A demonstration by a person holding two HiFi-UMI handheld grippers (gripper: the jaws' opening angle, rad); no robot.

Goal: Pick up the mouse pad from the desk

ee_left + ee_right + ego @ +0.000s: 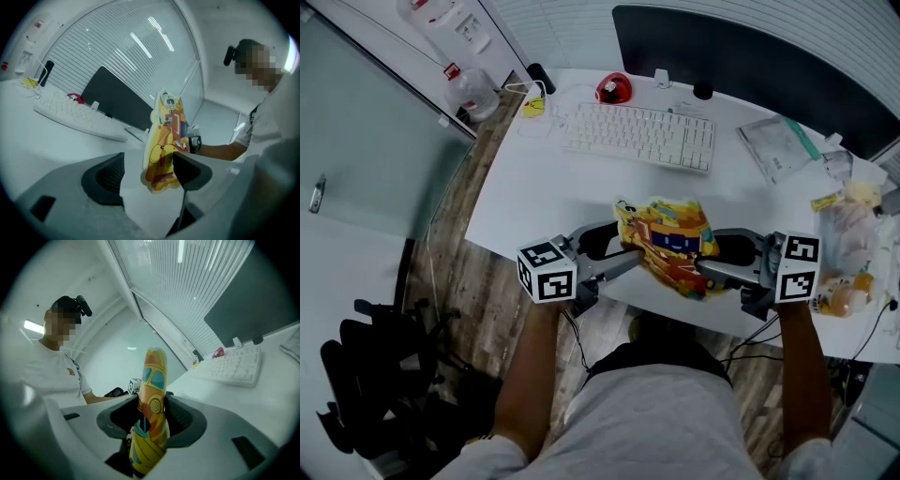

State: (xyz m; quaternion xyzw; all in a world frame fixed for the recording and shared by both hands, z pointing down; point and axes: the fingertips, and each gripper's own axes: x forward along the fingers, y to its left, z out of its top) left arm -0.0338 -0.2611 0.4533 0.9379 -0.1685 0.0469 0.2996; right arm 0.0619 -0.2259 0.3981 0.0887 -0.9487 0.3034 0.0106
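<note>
mouse pad (667,246) | yellow cartoon print | bent, on edge | above desk (544,187) front edge

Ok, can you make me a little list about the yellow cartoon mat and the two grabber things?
mouse pad: yellow with cartoon pictures, standing on edge between both grippers, up off the desk
right gripper: shut on the mouse pad
left gripper: jaws wide apart, pad between them but not squeezed
who holds it: only the right gripper
also on desk: white keyboard, dark monitor behind it
</note>
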